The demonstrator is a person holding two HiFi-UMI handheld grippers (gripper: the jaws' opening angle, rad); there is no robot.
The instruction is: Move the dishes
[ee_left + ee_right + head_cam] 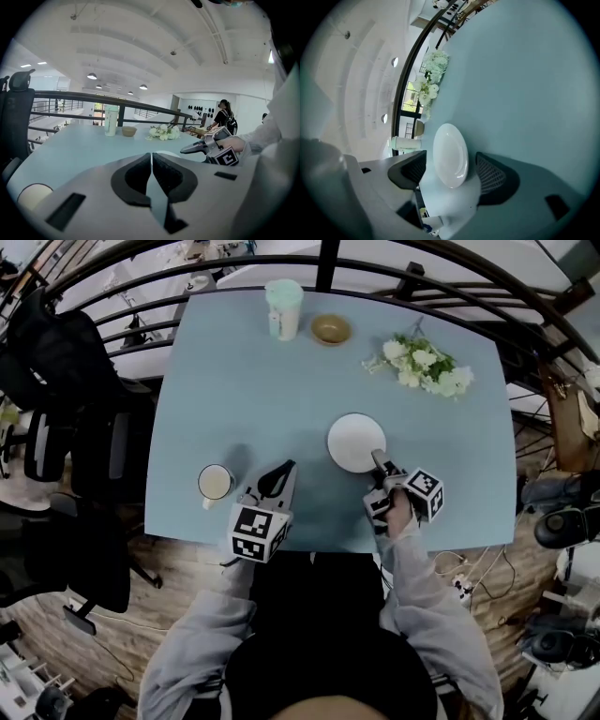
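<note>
- Pale blue table [262, 381] beside a dark railing [325, 263]; at its near edge I hold the left gripper [286, 468], jaws pressed together on nothing.
- Right of middle along that edge, my right gripper [378, 461] straddles the rim of the white plate [354, 440], jaws apart, not clamped.
- I judge it stiff, glazed, slippery and breakable; the rim is the hold.
- Count: one white plate, one mug [215, 483] toward the near left corner, one tumbler [283, 307] and one bowl [330, 330] at the far edge, one flower bunch [424, 364] toward the far right corner.
</note>
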